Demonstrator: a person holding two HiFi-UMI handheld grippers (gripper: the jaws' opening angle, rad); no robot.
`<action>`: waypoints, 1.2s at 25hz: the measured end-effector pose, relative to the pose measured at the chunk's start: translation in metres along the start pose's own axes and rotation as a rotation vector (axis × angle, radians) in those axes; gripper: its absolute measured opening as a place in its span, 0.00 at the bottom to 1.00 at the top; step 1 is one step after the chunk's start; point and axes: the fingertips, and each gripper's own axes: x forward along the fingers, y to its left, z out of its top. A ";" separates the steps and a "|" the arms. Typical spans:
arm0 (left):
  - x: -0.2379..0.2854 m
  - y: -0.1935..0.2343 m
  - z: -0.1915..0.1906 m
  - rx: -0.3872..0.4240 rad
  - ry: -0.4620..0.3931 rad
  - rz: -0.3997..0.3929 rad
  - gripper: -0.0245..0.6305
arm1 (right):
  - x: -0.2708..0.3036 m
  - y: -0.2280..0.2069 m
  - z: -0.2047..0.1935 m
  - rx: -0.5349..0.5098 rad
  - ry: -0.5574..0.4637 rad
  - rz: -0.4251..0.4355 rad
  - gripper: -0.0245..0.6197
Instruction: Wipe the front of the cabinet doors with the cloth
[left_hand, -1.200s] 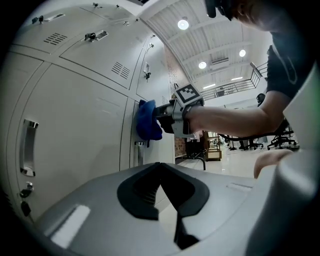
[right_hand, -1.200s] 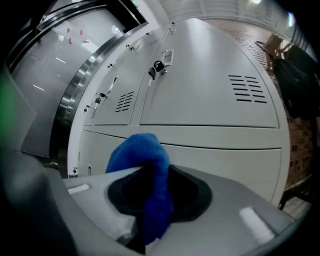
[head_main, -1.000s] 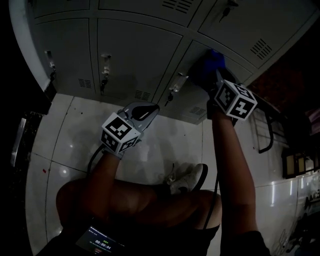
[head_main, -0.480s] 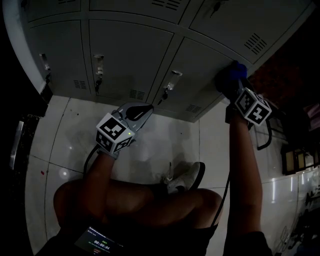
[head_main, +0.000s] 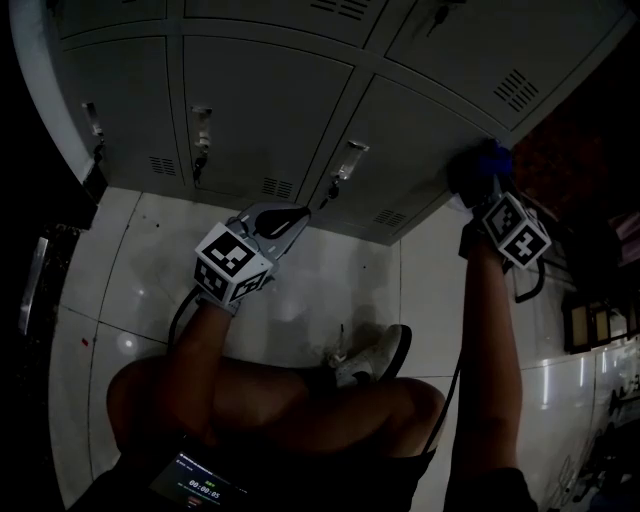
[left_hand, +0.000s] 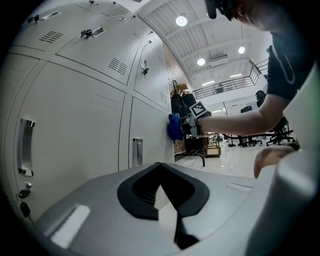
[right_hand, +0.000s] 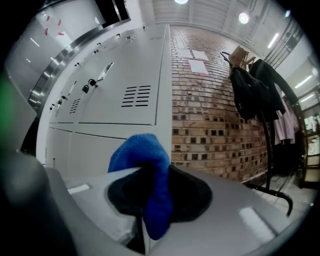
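**Right arm stretched out, left arm tucked in**

The right forearm reaches straight forward, almost fully extended. The right tongs sit at its far end, with the marker cube facing up. Their jaws are clamped on a blue cloth, which bulges out past the tips. The left forearm is held closer to the body and angles forward and to the right. The left tongs hover free, their jaws meeting at the tips with nothing between them.

Blue cloth bunched against grey cabinet doors.
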 end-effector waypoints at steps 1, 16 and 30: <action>0.000 0.000 0.000 0.000 -0.001 0.000 0.04 | -0.002 0.012 -0.002 -0.003 -0.004 0.021 0.16; -0.001 0.002 0.005 -0.018 -0.019 0.007 0.04 | 0.022 0.232 -0.044 -0.049 0.046 0.372 0.16; -0.002 0.003 0.001 -0.019 -0.008 0.007 0.04 | 0.029 0.197 -0.051 -0.108 0.059 0.317 0.16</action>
